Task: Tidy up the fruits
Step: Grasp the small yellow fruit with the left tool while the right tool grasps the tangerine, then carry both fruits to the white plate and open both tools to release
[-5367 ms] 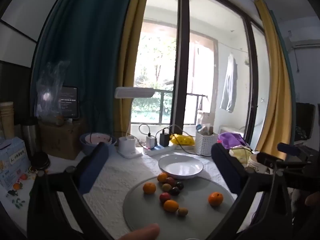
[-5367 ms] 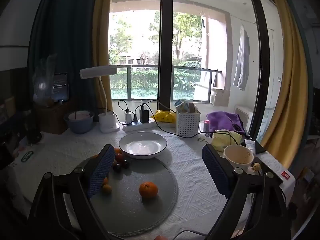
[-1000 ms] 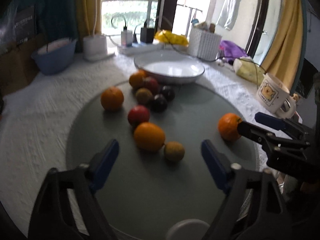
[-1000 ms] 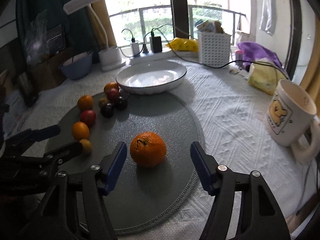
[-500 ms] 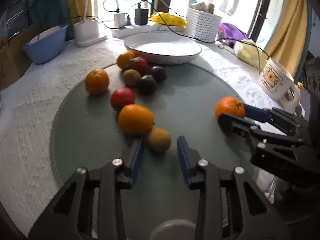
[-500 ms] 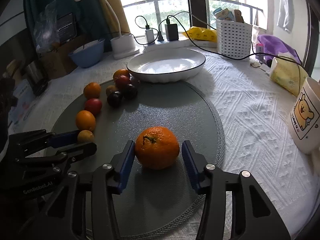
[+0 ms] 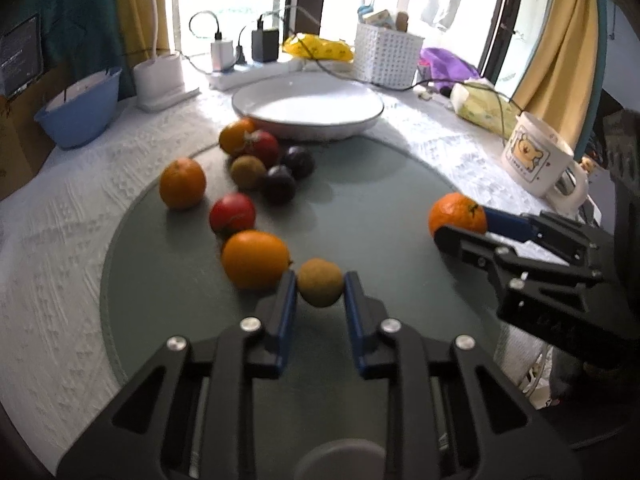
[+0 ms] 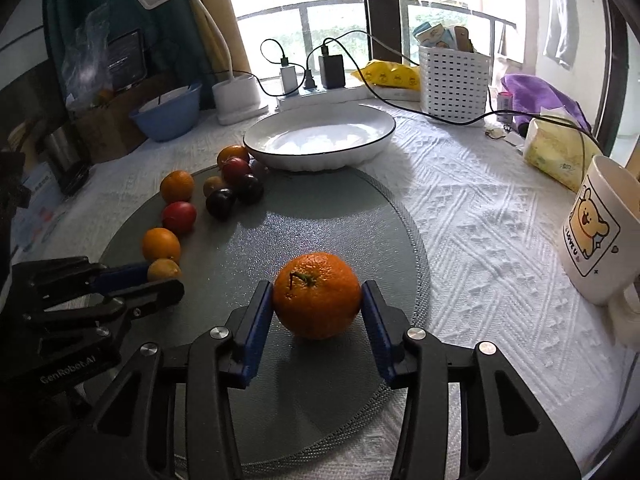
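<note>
On the side of the left gripper [image 8: 166, 280], seen from the right wrist view, white lettering read "GenRobot.AI", and the white mug [image 8: 600, 236] standing on the white tablecloth [image 8: 480, 208] to the right carried a yellow bear cartoon with "LOVE U" printed beside it. No other writing could be read.

The left gripper [image 7: 320, 288] had its blue pads pressed against both sides of a small brownish-yellow fruit [image 7: 320, 288] that rested on the round grey mat [image 7: 360, 208], just beside a larger orange [image 7: 255, 259], which touched the left finger's outer side. The right gripper [image 8: 317, 298] was pinching a big orange [image 8: 317, 296] with a green stem, its pads flush on either side; this orange also sat on the mat, toward the mat's near right part.

Farther back on the mat's left side lay a red fruit [image 8: 179, 217], another orange [image 8: 177, 186], and a cluster of two dark plums [image 8: 236, 194], a red one [image 8: 236, 171], a brownish one [image 8: 213, 186] and an orange one [image 8: 233, 155]. That cluster lay just in front of the white bowl [image 8: 320, 136] with a dark rim, which sat at the mat's far edge and held no fruit. Behind it stood a white slotted basket [image 8: 454, 84], a power strip [image 8: 320, 94] with chargers, a desk lamp [image 8: 236, 96] and a blue bowl [image 8: 168, 114].
</note>
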Available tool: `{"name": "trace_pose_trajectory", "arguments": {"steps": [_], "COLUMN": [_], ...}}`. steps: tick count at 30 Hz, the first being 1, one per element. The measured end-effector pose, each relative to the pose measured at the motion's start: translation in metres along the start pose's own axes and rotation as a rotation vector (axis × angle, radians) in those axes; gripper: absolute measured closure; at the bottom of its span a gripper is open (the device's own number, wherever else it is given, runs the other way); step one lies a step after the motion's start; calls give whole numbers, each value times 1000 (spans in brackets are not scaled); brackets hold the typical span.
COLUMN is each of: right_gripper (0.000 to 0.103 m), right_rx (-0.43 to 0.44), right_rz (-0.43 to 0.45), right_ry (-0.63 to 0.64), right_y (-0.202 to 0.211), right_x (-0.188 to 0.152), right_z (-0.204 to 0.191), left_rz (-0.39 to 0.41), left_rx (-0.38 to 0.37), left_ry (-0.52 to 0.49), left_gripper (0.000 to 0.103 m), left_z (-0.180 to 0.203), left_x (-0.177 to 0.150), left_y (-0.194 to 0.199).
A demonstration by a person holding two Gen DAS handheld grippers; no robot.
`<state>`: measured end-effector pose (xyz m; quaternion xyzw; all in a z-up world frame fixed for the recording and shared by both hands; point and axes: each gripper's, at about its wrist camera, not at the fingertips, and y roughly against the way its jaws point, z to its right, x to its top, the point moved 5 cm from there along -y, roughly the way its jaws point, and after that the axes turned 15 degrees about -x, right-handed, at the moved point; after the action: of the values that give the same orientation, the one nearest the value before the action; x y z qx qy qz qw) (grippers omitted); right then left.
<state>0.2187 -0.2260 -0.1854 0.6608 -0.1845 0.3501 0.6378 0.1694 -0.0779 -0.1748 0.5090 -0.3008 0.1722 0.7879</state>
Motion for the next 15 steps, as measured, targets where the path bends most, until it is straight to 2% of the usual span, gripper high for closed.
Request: {"name": "trace_pose_trajectory", "arguments": {"steps": [15], "right_gripper": [56], "right_rx": [-25], "right_rz": [94], "right_ry": [21], "right_y": [11], "right_x": [46], "right_z": [-1], "left_rz": [113], "left_rx": [-26], "left_ry": [-40], "left_gripper": [78], "left_z": [-4], "left_x": [46], "left_y": [18]}}
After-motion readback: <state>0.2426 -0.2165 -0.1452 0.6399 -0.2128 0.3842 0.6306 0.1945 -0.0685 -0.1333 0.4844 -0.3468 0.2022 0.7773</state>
